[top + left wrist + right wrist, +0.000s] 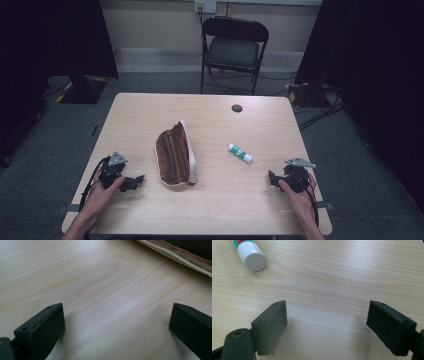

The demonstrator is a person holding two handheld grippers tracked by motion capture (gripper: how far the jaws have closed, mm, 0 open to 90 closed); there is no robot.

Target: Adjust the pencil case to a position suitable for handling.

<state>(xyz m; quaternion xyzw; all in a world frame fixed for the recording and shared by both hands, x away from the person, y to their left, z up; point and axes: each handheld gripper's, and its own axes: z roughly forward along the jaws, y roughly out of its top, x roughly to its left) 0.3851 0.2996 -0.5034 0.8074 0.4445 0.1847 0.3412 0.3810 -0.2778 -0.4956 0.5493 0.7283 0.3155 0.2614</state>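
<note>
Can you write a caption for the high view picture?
Two open grippers wait beside a brown pouch and glue stick.

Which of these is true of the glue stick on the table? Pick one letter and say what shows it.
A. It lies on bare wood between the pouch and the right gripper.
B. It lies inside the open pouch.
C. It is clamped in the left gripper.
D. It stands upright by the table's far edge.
A: the glue stick lies flat on bare table, right of the open pouch and ahead of the open right gripper, touching neither.

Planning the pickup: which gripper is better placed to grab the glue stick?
Right. The right gripper sits open nearest the glue stick; the pouch lies between it and the left gripper.
</note>
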